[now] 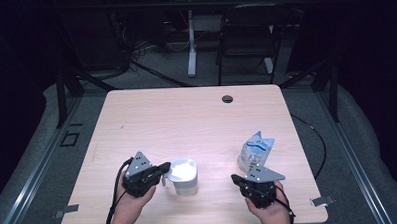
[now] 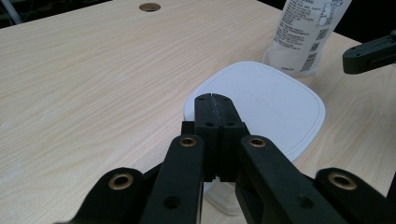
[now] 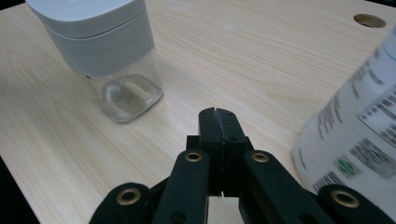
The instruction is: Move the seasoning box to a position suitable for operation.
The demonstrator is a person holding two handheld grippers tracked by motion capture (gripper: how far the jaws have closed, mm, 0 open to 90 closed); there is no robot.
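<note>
A clear container with a white square lid (image 1: 182, 175) stands on the wooden table (image 1: 186, 117) near its front edge. My left gripper (image 1: 166, 168) is shut with nothing between its jaws, its tips right at the lid's left edge. In the left gripper view the closed jaws (image 2: 215, 98) hang over the near rim of the lid (image 2: 266, 102). A white and blue printed pouch (image 1: 255, 150) stands upright to the right. My right gripper (image 1: 235, 179) sits just in front of the pouch, shut and empty. Its closed jaws (image 3: 217, 112) point between the container (image 3: 102, 51) and the pouch (image 3: 355, 135).
A round cable hole (image 1: 227, 98) lies near the table's far edge. Behind the table stand a dark chair (image 1: 246, 35) and a white desk leg (image 1: 190, 42). The table's front edge runs close under both hands.
</note>
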